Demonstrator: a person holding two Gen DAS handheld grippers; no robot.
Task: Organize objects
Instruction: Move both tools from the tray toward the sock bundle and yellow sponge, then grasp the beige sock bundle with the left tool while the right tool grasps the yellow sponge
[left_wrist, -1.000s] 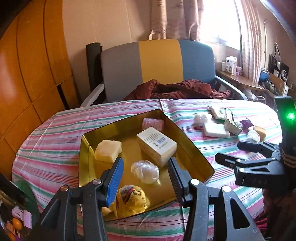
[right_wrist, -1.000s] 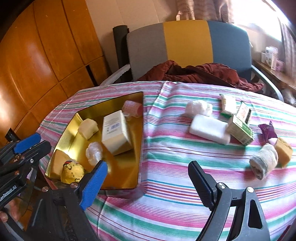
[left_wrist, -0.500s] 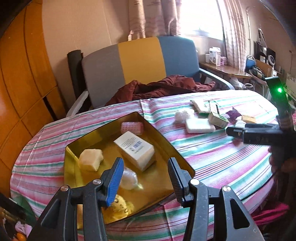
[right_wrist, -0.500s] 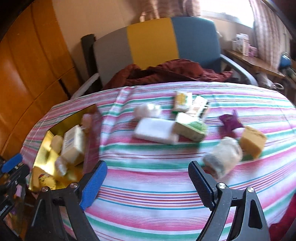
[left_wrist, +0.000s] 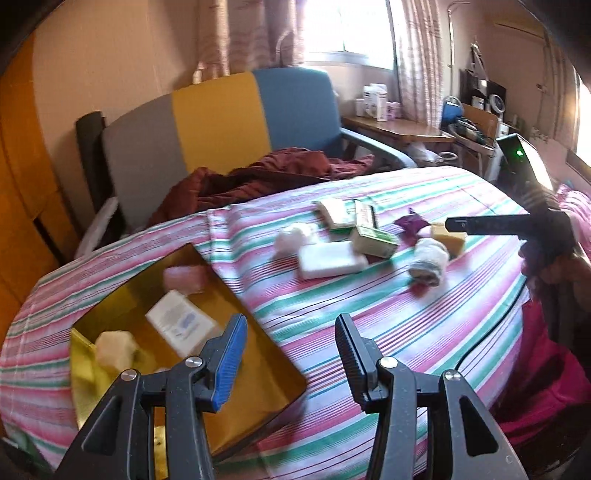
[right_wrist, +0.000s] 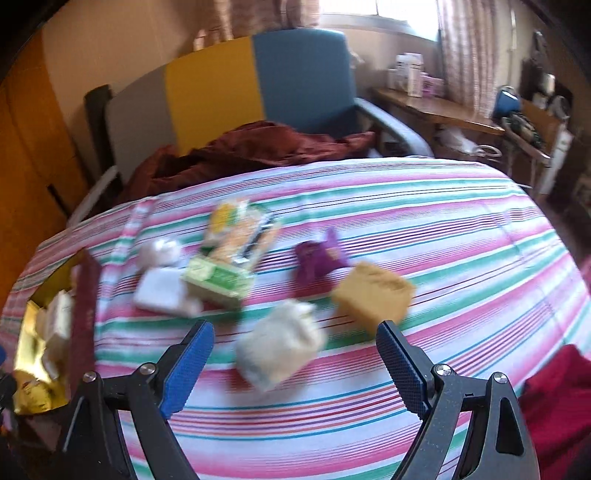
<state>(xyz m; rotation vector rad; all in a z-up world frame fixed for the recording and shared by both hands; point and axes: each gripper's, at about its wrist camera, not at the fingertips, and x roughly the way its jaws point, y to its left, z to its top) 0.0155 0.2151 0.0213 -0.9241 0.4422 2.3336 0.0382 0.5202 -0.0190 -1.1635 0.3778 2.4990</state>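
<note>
So the gold tray (left_wrist: 266, 363) sits under and to the left of the left tongs (left_wrist: 288, 354), which are released with nothing between them; inside the tray there's a white box (left_wrist: 177, 325), a pale yellow block (left_wrist: 114, 347) and a pink bundle (left_wrist: 183, 278), all blurry. Out past those tongs on the striped surface (left_wrist: 406, 325) lie a white bar (left_wrist: 328, 260), a green box (left_wrist: 375, 242) and a purple wrapper (left_wrist: 412, 225). The right tongs (right_wrist: 295, 363) are released too, hovering with a white rolled cloth (right_wrist: 279, 350) right between the tips, touching neither. A tan sponge block (right_wrist: 371, 295) sits just beyond the right tip.
</note>
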